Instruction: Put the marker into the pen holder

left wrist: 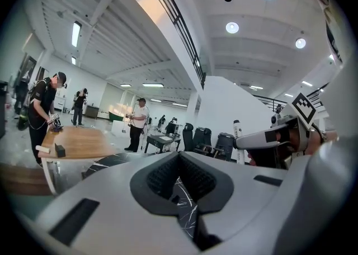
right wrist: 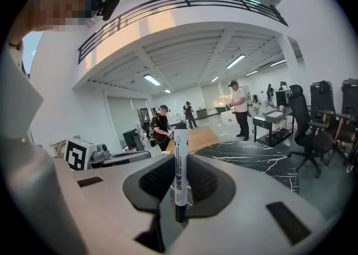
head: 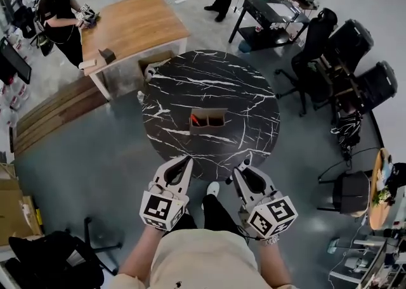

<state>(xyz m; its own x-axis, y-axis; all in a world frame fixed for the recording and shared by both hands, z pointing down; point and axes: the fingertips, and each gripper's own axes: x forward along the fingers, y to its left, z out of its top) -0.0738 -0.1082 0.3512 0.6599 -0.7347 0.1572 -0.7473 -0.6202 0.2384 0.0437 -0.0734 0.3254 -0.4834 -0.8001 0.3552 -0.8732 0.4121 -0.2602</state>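
Right gripper view: right tongs (right wrist: 178,188) clamp marker (right wrist: 180,159); left tongs (left wrist: 180,184) together, empty; pen holder (head: 208,118) holds something red.

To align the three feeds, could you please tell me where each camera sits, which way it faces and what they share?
Head view: on the person's head, facing steeply down at the marble table and pen holder; left gripper, right gripper and forearms show.
Left gripper view: on the left gripper, facing along its shut, empty fingers.
Right gripper view: on the right gripper, facing along fingers clamping the marker.
Shared: the marble table.
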